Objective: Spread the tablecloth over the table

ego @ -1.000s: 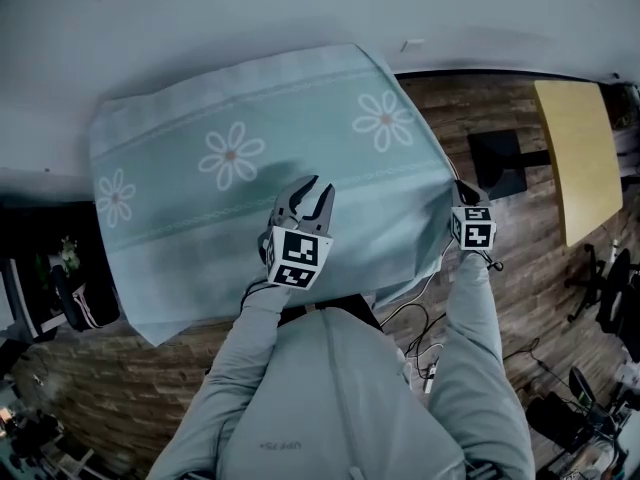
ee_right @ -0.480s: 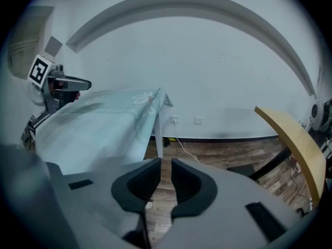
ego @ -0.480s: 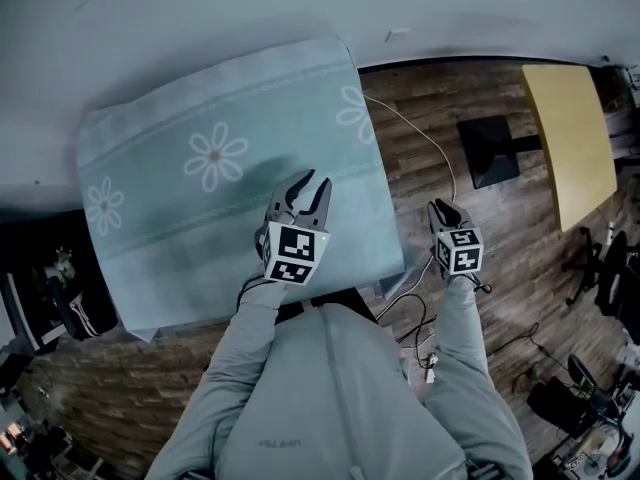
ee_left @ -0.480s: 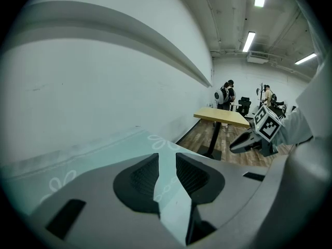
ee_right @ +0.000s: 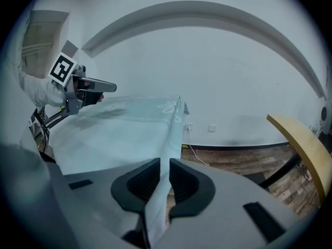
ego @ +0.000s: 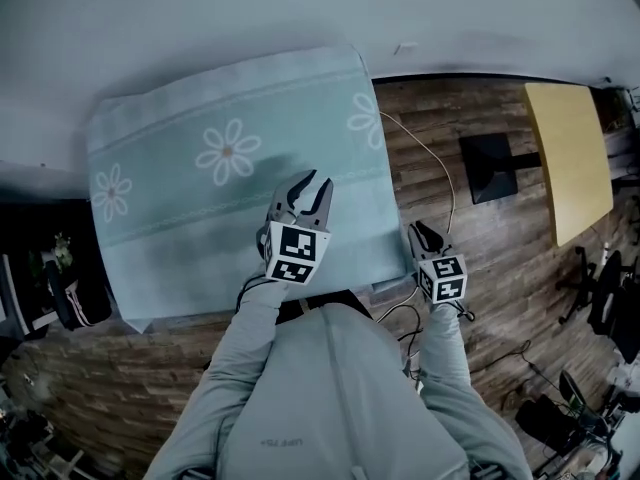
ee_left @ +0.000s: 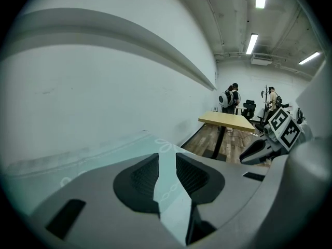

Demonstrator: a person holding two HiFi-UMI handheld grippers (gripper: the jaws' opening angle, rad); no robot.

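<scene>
While apart, left fingers [ee_left: 139,183] over tablecloth [ego: 170,228]

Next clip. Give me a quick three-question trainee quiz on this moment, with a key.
1. True or false: the left gripper is shut on the tablecloth.
2. The tablecloth's print shows: A) stars, B) flowers, C) checks.
3. What colour is the top of the second table, at the head view's right?
Key: 1 false, its jaws stand apart above the cloth; 2 B; 3 yellow.
</scene>
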